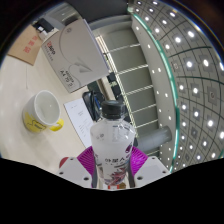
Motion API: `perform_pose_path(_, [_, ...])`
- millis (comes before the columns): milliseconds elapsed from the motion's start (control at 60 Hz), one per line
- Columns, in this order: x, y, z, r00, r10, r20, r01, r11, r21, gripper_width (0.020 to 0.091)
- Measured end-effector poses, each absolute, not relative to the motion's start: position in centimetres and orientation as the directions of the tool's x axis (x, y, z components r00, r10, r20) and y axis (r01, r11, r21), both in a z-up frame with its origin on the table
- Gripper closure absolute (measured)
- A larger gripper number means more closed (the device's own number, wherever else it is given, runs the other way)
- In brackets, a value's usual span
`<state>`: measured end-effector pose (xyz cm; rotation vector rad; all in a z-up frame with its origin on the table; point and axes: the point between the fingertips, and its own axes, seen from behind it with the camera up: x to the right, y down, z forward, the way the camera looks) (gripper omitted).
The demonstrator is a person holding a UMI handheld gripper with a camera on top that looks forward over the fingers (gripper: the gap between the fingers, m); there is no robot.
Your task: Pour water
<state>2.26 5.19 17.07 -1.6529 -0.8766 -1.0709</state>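
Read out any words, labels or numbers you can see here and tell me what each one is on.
None can be read.
Clear plastic bottle with a black cap, between the gripper's fingers: pink and purple label, print too small.
Grey cardboard box: dark print and a red mark, blurred.
White cup with a yellow base: no text visible.
White paper sheet: nothing legible.
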Motion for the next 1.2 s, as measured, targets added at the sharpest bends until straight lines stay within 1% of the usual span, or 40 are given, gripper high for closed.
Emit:
perform_pose_path(83, [0.8,6.5,16.8,0.150,0.093,0.984,0.961,-0.248,-0.123,0.0678])
perform_pose_path(167, [-0.3,7.5,16.1,-0.056,0.105,0.993,0.975,-0.209,0.077,0.0680])
perform_pose_path(233, [-1.0,8.5,15.1,-0.186,0.110,0.976,0.962,-0.181,0.204,0.0680])
perform_pose_path(283, [-1.2,8.7,15.0,-0.262,0.104,0.959,0.945,-0.172,0.277,0.0681])
perform_pose_path(417, [-2.0,9.2,15.0,-0.375,0.093,0.922,0.911,-0.145,0.386,0.0680])
perform_pose_path(483, [-2.4,9.2,14.6,-0.386,0.099,0.917,0.910,-0.122,0.396,0.0678])
perform_pose_path(567, [-2.3,9.0,14.9,-0.369,0.101,0.924,0.918,-0.117,0.380,0.0681])
perform_pose_path(617, [-1.9,8.8,15.2,-0.318,0.105,0.942,0.935,-0.129,0.330,0.0681])
perform_pose_path(683, [-1.5,8.4,16.0,-0.178,0.109,0.978,0.969,-0.151,0.194,0.0679])
perform_pose_path(733, [-0.8,8.1,16.5,-0.031,0.115,0.993,0.983,-0.179,0.051,0.0677])
perform_pose_path(767, [-0.7,7.6,16.9,0.096,0.115,0.989,0.977,-0.199,-0.072,0.0678])
perform_pose_path(833, [-0.2,7.3,17.7,0.341,0.114,0.933,0.923,-0.228,-0.309,0.0676])
perform_pose_path(883, [0.5,7.1,18.1,0.510,0.099,0.854,0.842,-0.259,-0.473,0.0676])
perform_pose_path(950, [0.6,7.0,17.8,0.708,0.097,0.699,0.693,-0.284,-0.663,0.0675])
perform_pose_path(1017, [1.2,7.1,17.1,0.842,0.108,0.528,0.534,-0.304,-0.789,0.0676])
perform_pose_path(1100, [2.2,7.2,16.0,0.936,0.115,0.333,0.353,-0.326,-0.877,0.0675])
perform_pose_path(1200, [2.9,7.7,13.5,0.977,0.121,0.178,0.210,-0.358,-0.910,0.0675])
